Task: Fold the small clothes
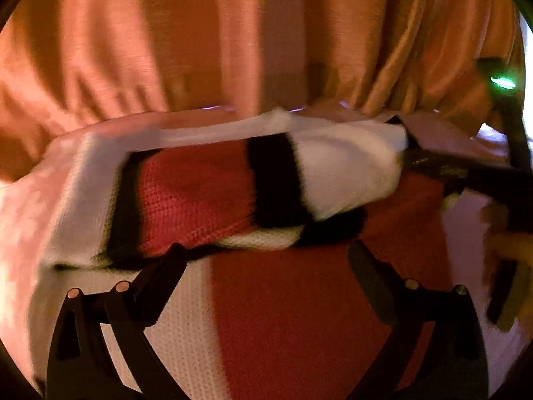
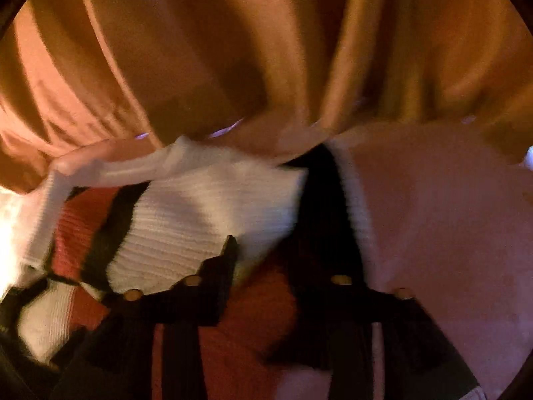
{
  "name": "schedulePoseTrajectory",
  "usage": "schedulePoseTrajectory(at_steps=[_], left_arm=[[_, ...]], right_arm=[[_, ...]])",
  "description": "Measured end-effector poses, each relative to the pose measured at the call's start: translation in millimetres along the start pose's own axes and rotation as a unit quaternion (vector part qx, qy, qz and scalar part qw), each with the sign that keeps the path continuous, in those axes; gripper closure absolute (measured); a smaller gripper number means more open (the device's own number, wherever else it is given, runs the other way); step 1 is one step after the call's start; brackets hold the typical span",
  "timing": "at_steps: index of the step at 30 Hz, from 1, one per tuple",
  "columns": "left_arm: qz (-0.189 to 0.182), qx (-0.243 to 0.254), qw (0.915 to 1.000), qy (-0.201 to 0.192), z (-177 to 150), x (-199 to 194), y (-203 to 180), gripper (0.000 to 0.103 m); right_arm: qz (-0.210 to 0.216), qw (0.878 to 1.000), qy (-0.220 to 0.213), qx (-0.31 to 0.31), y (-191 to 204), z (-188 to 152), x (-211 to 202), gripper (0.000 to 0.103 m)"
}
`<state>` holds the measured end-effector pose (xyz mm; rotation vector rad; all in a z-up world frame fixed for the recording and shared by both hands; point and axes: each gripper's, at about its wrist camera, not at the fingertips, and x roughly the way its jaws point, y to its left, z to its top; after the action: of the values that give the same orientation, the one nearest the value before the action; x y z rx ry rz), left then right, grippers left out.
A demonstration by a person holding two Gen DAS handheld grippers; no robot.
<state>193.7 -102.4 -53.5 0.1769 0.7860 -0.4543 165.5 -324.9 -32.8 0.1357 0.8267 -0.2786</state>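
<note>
A small knitted garment (image 1: 200,193) in red, white and black blocks lies on a pink surface (image 1: 20,206). It also shows in the right wrist view (image 2: 186,220). My left gripper (image 1: 266,260) is open, its fingers spread just above the garment's near red and white part. The right gripper enters the left wrist view at the right (image 1: 429,163), touching a white folded part of the garment. In the right wrist view the right gripper (image 2: 283,260) sits low over the garment's white, black and red blocks; blur hides whether its fingers pinch the cloth.
Orange draped fabric (image 1: 233,33) fills the background behind the pink surface in both views (image 2: 266,50). A green light (image 1: 503,83) glows at the right edge of the left wrist view.
</note>
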Motion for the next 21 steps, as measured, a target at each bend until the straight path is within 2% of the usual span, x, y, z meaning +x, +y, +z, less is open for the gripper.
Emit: schedulePoseTrajectory(at_steps=[2, 3, 5, 6, 7, 8, 10, 13, 18, 21], left_arm=[[0.011, -0.002, 0.9999, 0.006, -6.5, -13.1, 19.5, 0.008], [0.022, -0.006, 0.9997, 0.008, -11.2, -24.2, 35.2, 0.008], [0.036, -0.012, 0.9992, 0.009, -15.7, -37.9, 54.5, 0.008], [0.046, -0.023, 0.9986, 0.007, -19.3, -48.5, 67.8, 0.008], [0.056, -0.036, 0.9978, 0.005, -22.4, -56.9, 79.1, 0.008], [0.064, -0.052, 0.9966, 0.001, -25.9, -64.8, 90.9, 0.007], [0.062, -0.083, 0.9946, 0.000, -31.7, -73.7, 108.2, 0.007], [0.064, -0.121, 0.9906, -0.005, -42.1, -77.8, 125.3, 0.007], [0.069, -0.118, 0.9907, -0.004, -48.0, -74.7, 130.6, 0.007], [0.073, -0.112, 0.9910, -0.004, -50.0, -76.2, 132.4, 0.007]], right_arm=[[0.014, 0.999, -0.023, -0.033, 15.0, -8.5, -23.4, 0.062], [0.051, 0.997, -0.019, -0.059, 33.3, -15.6, -32.8, 0.062], [0.106, 0.989, 0.009, -0.103, 72.2, -26.9, -32.4, 0.063], [0.124, 0.985, 0.021, -0.122, 88.9, -31.4, -28.7, 0.063], [0.138, 0.980, 0.032, -0.142, 109.7, -36.8, -22.3, 0.069], [0.145, 0.976, 0.039, -0.159, 127.1, -40.8, -16.1, 0.070], [0.150, 0.969, 0.057, -0.187, 160.8, -45.2, 3.5, 0.070], [0.140, 0.970, 0.062, -0.188, 184.4, -40.7, 30.1, 0.069], [0.108, 0.977, 0.040, -0.182, 193.0, -21.3, 45.1, 0.067], [0.108, 0.978, 0.043, -0.172, 197.9, -16.6, 56.4, 0.065]])
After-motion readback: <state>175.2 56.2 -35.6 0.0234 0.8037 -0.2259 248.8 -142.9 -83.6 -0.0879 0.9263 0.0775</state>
